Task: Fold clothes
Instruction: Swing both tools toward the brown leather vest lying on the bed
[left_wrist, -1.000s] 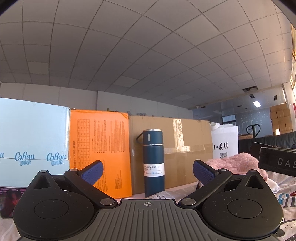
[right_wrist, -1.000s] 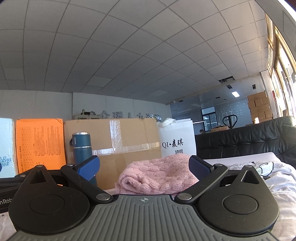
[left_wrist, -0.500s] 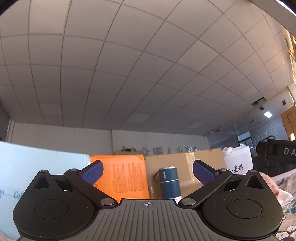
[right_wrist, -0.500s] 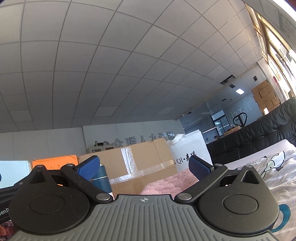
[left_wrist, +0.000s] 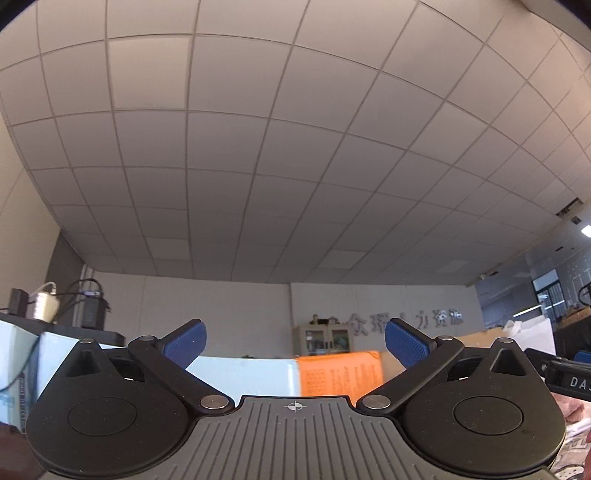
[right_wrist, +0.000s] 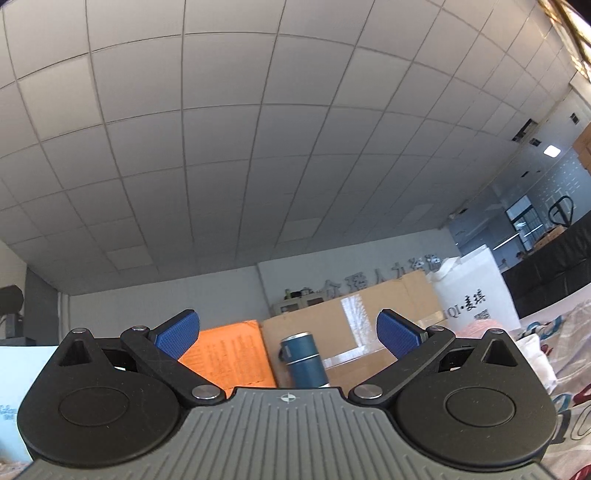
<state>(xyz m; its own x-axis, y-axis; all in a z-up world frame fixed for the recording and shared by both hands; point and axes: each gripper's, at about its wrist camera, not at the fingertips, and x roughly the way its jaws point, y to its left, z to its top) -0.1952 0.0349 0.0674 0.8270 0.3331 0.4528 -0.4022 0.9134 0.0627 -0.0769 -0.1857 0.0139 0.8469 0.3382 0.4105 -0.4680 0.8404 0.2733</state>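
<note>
Clothes: pink knit (right_wrist: 484, 326) beyond right tool's (right_wrist: 286, 336) right finger. Both tools wide open, empty, tilted toward ceiling. Flask (right_wrist: 303, 360), cardboard box (right_wrist: 343, 317) ahead; orange box (left_wrist: 340, 376) between left tool's (left_wrist: 294, 343) fingers.

Both my wrist cameras tilt steeply upward, mostly at the tiled ceiling (left_wrist: 258, 147). Each looks past its own fingers; both share the orange box (left_wrist: 340, 373) and the far wall lettering (right_wrist: 380, 280).

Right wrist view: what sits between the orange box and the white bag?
In the right wrist view, the blue bottle and the taped cardboard box behind it sit between the orange box and the white bag.
</note>
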